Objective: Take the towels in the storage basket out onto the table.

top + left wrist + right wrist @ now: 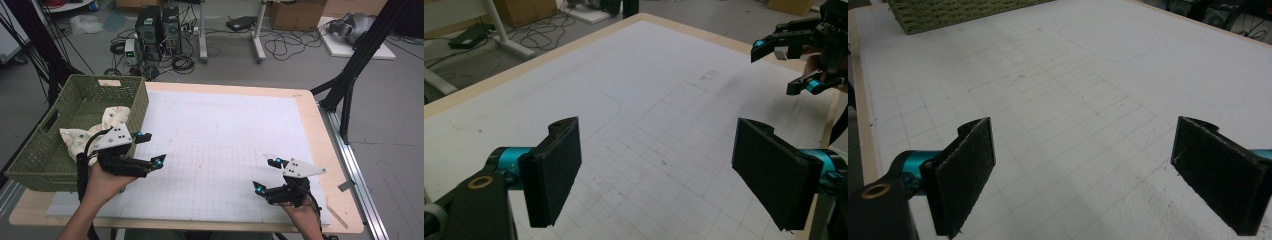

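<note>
Left gripper (150,148): just beside green basket (50,165), jaws wide, empty.
Right gripper (266,175): well apart from basket, jaws wide, empty.
Cloth (112,120): inside basket.

A cream cloth (95,131) with small dark specks lay crumpled in the green woven basket (45,155) — one fold draped up against the right wall. The basket sat on the table's left edge.

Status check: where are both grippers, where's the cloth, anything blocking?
Left gripper open, empty, beside the green basket. Right gripper open, empty, over the white mat. Cloth lies in the basket, draped at its near wall. Nothing between grippers and cloth.
</note>
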`<state>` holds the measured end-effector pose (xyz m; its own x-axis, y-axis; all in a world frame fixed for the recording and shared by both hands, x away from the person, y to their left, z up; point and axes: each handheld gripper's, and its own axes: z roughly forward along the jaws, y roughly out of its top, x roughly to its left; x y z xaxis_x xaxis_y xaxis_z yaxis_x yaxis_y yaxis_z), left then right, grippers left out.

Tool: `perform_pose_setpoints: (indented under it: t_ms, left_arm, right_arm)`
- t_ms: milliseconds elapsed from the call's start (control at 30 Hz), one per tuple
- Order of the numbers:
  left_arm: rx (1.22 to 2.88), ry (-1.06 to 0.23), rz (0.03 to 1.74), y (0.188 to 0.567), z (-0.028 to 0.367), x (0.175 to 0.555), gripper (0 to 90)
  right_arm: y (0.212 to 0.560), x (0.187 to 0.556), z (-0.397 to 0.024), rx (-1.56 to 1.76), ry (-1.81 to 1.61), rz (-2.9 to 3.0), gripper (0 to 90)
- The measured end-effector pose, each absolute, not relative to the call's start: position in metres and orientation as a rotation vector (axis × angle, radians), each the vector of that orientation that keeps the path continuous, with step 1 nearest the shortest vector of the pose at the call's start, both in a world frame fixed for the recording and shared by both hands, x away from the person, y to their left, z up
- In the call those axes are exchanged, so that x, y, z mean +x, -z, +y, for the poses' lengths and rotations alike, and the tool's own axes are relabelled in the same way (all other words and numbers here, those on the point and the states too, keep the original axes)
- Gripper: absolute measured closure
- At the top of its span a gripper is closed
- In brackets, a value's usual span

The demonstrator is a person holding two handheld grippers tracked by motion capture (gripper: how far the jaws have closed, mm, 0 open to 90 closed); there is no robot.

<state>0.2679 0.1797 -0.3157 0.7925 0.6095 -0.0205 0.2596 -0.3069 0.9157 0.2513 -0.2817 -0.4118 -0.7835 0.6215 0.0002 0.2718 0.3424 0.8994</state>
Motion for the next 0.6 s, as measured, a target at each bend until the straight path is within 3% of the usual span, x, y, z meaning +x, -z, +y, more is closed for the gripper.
perform_pose_setpoints:
  t_ms: [600]
  left_arm:
    - [1.876, -0.432, 0.695, 0.304, 0.199, 0.276, 20.5]
  right_arm:
    - [0.412, 0.252, -0.282, 0.796, -1.426, 2.271, 9.8]
